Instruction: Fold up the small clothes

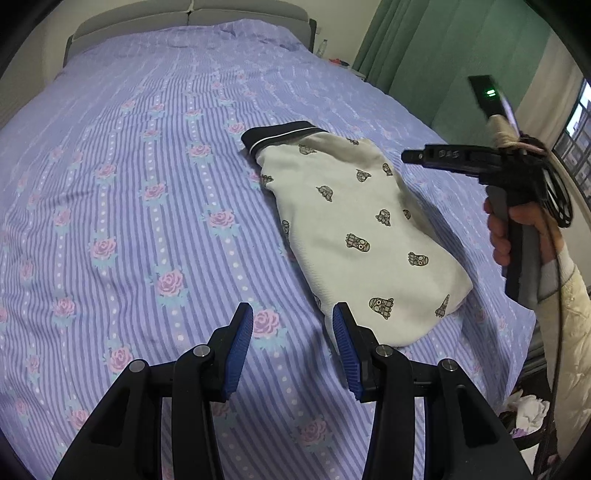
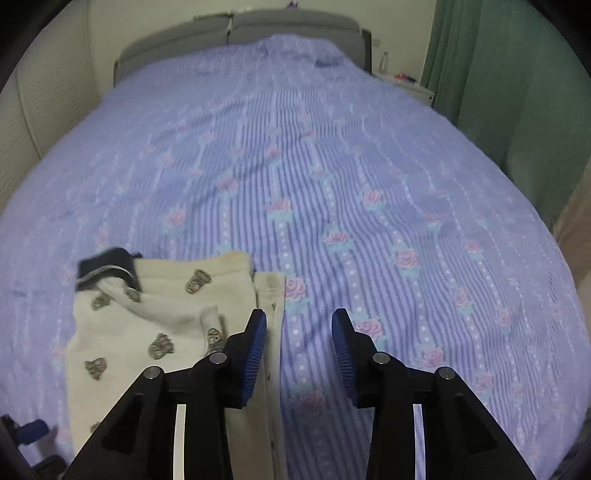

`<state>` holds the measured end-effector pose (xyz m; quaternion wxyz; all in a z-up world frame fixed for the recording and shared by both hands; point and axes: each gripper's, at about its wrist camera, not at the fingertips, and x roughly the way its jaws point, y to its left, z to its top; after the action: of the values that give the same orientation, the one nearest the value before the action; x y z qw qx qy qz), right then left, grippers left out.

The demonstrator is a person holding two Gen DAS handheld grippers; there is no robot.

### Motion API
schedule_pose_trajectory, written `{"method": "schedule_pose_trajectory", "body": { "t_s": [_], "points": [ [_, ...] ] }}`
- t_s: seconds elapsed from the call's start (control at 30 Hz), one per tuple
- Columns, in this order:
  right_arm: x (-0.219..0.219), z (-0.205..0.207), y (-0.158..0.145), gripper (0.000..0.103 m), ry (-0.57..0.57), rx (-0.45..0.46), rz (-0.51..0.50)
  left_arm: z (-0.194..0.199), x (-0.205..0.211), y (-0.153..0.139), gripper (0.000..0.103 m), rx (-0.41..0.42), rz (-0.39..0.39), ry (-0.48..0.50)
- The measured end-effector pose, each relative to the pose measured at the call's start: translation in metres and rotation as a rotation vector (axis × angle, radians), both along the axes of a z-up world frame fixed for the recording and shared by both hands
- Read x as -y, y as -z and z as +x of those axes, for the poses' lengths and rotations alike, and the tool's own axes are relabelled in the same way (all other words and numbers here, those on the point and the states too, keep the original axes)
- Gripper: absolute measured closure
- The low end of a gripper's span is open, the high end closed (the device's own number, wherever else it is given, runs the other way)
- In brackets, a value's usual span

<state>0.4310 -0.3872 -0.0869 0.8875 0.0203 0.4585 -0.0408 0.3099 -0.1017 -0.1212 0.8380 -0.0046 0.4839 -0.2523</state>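
A small cream garment (image 1: 354, 229) with dark printed figures and a navy collar band lies folded on the bed. My left gripper (image 1: 293, 325) is open and empty, just above the bed at the garment's near-left edge. The right gripper shows in the left wrist view (image 1: 410, 156), held in a hand above the garment's right side. In the right wrist view the garment (image 2: 155, 325) lies at lower left. My right gripper (image 2: 299, 328) is open and empty over the garment's right edge strip.
The bed (image 1: 129, 184) has a purple striped cover with pink roses and a grey headboard (image 2: 240, 29). Green curtains (image 1: 424, 55) hang at the right. A nightstand (image 2: 406, 83) with small items stands by the headboard. Crumpled cloth (image 1: 528, 410) lies beyond the bed's right edge.
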Motion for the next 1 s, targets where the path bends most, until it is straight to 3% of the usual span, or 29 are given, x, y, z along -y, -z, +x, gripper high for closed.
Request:
{"method": "schedule_pose_trajectory", "body": {
  "t_s": [0.17, 0.37, 0.6, 0.73, 0.93, 1.0],
  "points": [
    [-0.005, -0.033, -0.016, 0.065, -0.084, 0.046, 0.097, -0.012, 0.004, -0.004, 0.058, 0.049, 0.009, 0.056],
    [-0.015, -0.11, -0.022, 0.065, -0.181, 0.077, 0.152, -0.036, 0.005, 0.0, 0.058, 0.078, 0.036, 0.145],
    [0.0, -0.173, -0.009, 0.065, -0.122, 0.08, 0.194, -0.055, 0.015, 0.008, 0.058, 0.097, 0.078, 0.16],
    [0.002, -0.185, 0.002, 0.065, -0.144, 0.082, 0.215, -0.061, 0.023, 0.012, 0.058, 0.086, 0.09, 0.188],
    [-0.01, -0.164, 0.009, 0.065, -0.209, 0.066, 0.228, -0.065, 0.036, 0.011, 0.059, 0.085, 0.101, 0.222],
    [-0.013, -0.157, 0.012, 0.065, -0.214, 0.058, 0.209, -0.064, 0.041, 0.011, 0.066, 0.079, 0.1, 0.235]
  ]
}}
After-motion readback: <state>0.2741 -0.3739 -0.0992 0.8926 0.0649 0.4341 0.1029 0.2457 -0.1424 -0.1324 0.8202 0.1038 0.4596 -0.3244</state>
